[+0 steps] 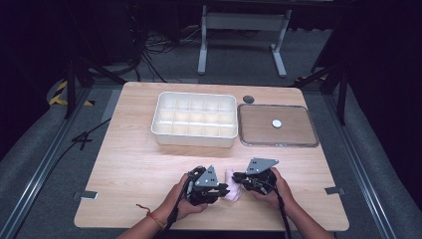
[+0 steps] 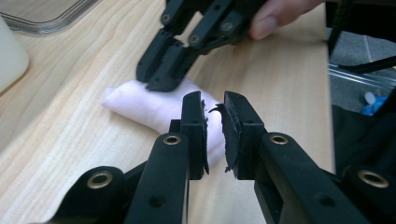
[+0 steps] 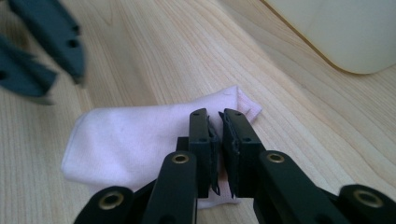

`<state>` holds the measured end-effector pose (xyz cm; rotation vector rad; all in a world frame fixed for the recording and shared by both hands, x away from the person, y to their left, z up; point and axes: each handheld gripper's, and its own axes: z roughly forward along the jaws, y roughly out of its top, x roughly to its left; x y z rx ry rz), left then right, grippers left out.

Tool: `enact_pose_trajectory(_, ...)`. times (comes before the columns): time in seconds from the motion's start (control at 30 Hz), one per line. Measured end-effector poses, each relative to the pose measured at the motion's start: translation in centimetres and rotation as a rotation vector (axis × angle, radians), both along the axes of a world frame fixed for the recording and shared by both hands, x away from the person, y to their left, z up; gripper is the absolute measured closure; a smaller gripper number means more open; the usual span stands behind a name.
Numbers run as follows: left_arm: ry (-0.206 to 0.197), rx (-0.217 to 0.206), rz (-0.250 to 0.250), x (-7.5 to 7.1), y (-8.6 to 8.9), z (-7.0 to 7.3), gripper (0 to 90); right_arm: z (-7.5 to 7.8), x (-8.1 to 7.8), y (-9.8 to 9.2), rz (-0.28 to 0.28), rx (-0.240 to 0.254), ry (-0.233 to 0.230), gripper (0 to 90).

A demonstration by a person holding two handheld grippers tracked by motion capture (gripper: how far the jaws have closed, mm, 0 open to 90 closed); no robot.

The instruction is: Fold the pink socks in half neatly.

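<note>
A small pale pink cloth [image 1: 232, 193] [image 2: 135, 105] [image 3: 126, 140] lies folded on the wooden table near its front edge, between my two grippers. My right gripper [image 1: 238, 178] [image 3: 215, 116] comes in from the right. Its jaws stand almost together, with a sliver of pink between the pads, and its tips [image 2: 161, 81] rest on top of the cloth. My left gripper [image 1: 224, 190] [image 2: 214, 105] is at the cloth's left end. Its jaws are nearly together with a thin gap, and I see nothing gripped in it. The left gripper [image 3: 46, 60] shows blurred at the top left of the right gripper view.
A white box with several compartments [image 1: 194, 138] stands at the middle back. To its right lies a clear shallow lid [image 1: 304, 143] with a small white disc [image 1: 276, 123] on it. A dark round spot [image 1: 248, 99] sits behind the lid. The table's front edge runs just behind the hands.
</note>
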<state>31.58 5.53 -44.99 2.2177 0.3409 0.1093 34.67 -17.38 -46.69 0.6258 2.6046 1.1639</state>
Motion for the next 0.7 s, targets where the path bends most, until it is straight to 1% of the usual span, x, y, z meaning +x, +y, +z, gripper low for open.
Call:
enact_pose_trajectory(0.03,-0.025,0.021,-0.015,-0.1,-0.2,-0.4,78.9,0.0,0.0,0.0,0.001,0.0,0.0,82.2)
enact_pose_trajectory(0.07,-0.051,0.032,-0.031,-0.1,-0.5,-0.7,78.9,0.0,0.0,0.0,0.001,0.001,0.0,82.2)
enact_pose_trajectory(0.13,-0.06,0.045,-0.053,-0.2,-0.9,-1.5,78.9,0.0,-0.1,0.0,0.0,-0.001,-0.008,82.3)
enact_pose_trajectory(0.17,-0.053,0.045,-0.067,-0.4,-1.1,-1.8,79.0,-0.1,-0.1,0.0,0.003,-0.001,-0.015,82.3)
enact_pose_trajectory(0.23,-0.04,0.048,-0.08,-0.5,-1.4,-2.1,79.4,-0.1,-0.1,0.0,0.004,-0.001,-0.015,82.3)
enact_pose_trajectory(0.27,-0.041,0.055,-0.076,-0.5,-1.6,-2.2,80.5,-0.1,-0.1,0.0,0.005,0.001,-0.014,82.3)
enact_pose_trajectory(0.3,-0.038,0.054,-0.08,-0.5,-1.6,-2.3,80.5,-0.1,-0.1,0.0,0.005,0.001,-0.014,82.3)
enact_pose_trajectory(0.33,-0.025,0.054,-0.077,-0.5,-1.6,-2.4,81.0,-0.1,0.0,-0.1,0.005,0.003,-0.012,82.2)
enact_pose_trajectory(0.4,-0.023,0.052,-0.077,-0.5,-1.7,-2.5,82.0,0.0,0.0,-0.1,0.005,-0.001,-0.014,81.6)
enact_pose_trajectory(0.43,-0.016,0.048,-0.078,-0.5,-1.7,-2.7,82.5,0.1,0.0,-0.1,0.005,-0.01,-0.02,81.1)
enact_pose_trajectory(0.5,-0.015,0.047,-0.079,-0.6,-1.8,-2.7,82.6,0.3,0.1,-0.3,-0.015,-0.028,-0.039,81.6)
enact_pose_trajectory(0.57,-0.01,0.039,-0.08,-0.6,-1.8,-2.8,82.6,0.2,0.5,-0.7,-0.043,-0.038,-0.037,83.6)
enact_pose_trajectory(0.6,-0.008,0.037,-0.08,-0.6,-1.8,-2.9,82.7,-0.1,0.6,-0.8,-0.056,-0.056,-0.034,83.6)
enact_pose_trajectory(0.63,-0.008,0.037,-0.079,-0.6,-1.8,-2.9,82.6,-0.4,0.8,-1.0,-0.059,-0.062,-0.016,83.6)
enact_pose_trajectory(0.67,-0.009,0.037,-0.077,-0.7,-1.8,-2.9,82.7,-0.5,0.8,-1.0,-0.058,-0.055,-0.002,83.4)
enact_pose_trajectory(0.7,-0.008,0.037,-0.076,-0.7,-1.8,-2.9,82.6,-0.5,0.8,-1.1,-0.06,-0.054,-0.001,82.8)
